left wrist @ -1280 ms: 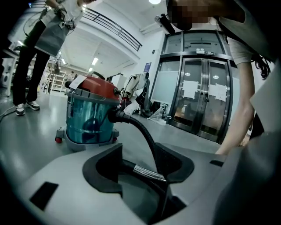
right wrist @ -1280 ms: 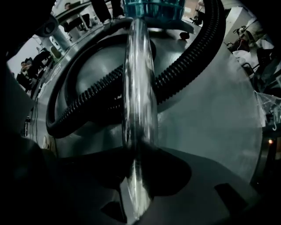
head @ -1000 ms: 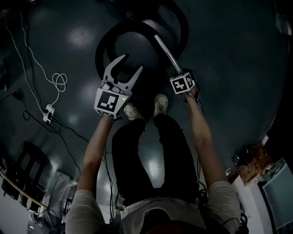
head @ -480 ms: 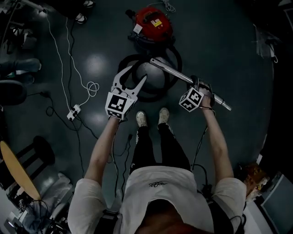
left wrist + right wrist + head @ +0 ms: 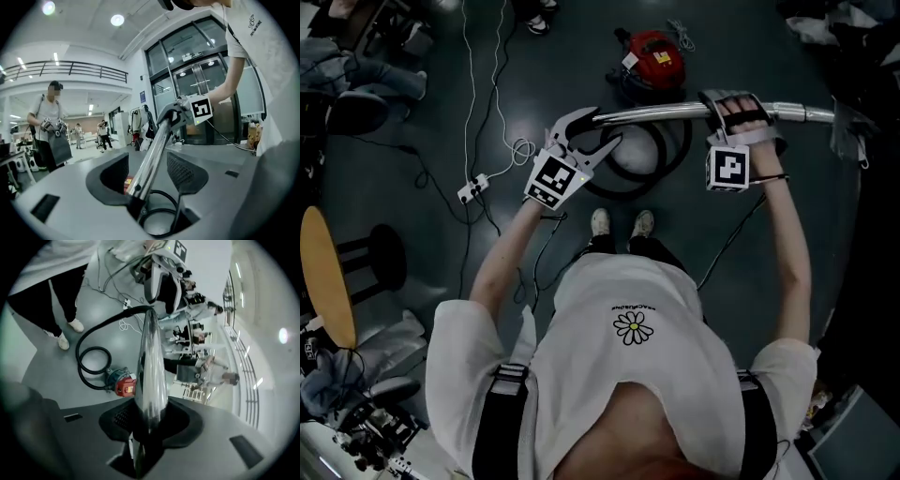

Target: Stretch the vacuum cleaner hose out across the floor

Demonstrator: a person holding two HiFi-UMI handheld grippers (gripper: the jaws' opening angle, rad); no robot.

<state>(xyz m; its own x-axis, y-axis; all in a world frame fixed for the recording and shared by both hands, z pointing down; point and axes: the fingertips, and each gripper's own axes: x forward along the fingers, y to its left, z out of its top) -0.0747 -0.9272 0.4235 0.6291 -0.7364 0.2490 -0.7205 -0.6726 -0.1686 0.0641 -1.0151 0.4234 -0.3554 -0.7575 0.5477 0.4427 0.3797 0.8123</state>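
Clamping wand (image 5: 666, 112) tight in right gripper (image 5: 733, 105), toward its free end. Straddling the wand's hose end with left gripper (image 5: 598, 129); opening those jaws now, with the tube between them but loose, leaning on one pad and clear of the other. Holding wand level above floor (image 5: 562, 66), long axis left-right across the body.

Noting hose (image 5: 679, 167) not yet stretched: coiled in one loop on the floor, just below and ahead of left gripper, between the feet and vacuum (image 5: 654, 58), then rising to the wand's left end. Judging left gripper nearer the hose, right nearer the free tip. Probably calls for a pull along the wand's axis, rightward and away from vacuum, to open the loop.

Against half a second back:
- Wand: then slanted, tip low to the right. Now level and higher.
- Left gripper: then beside the coil with nothing between its jaws. Now round the tube.
- Coil: much as before.
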